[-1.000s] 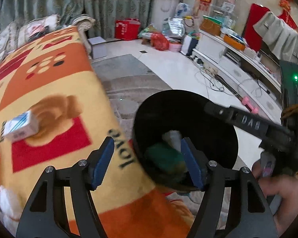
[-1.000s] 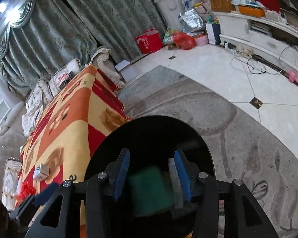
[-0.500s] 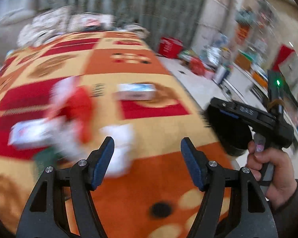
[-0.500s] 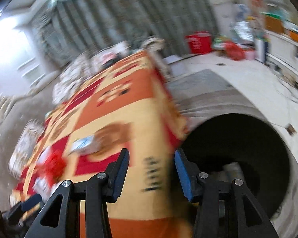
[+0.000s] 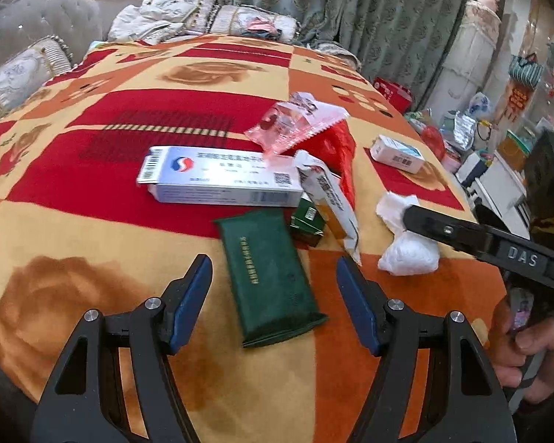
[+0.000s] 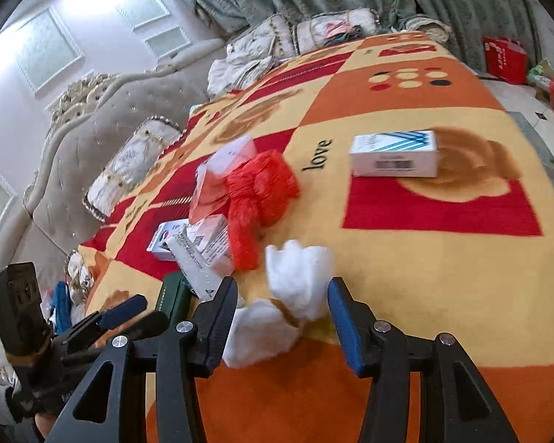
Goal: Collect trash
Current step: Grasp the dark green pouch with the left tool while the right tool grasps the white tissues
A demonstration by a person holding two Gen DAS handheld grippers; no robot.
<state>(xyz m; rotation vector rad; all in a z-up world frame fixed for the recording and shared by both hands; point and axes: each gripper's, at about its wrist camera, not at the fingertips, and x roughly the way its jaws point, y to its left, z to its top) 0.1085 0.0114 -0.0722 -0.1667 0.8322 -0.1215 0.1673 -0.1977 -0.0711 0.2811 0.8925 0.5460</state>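
Both grippers parted and empty above trash strewn on the patterned blanket.

Left gripper: jaws released, gripping nothing, pads clear of everything; dark green packet lying flat straight ahead between the two fingers and reaching past their tips, untouched. Beyond the tips, a long white-and-blue box; toward the right finger, a small green box and a white-and-orange wrapper; farther off, a pink wrapper and a red plastic bag. Right gripper: jaws just opened wider, holding nothing; crumpled white tissue sitting between the fingers near the tips, pads not pressing on it. Farther ahead and to the right of those jaws, a small white-and-blue carton.
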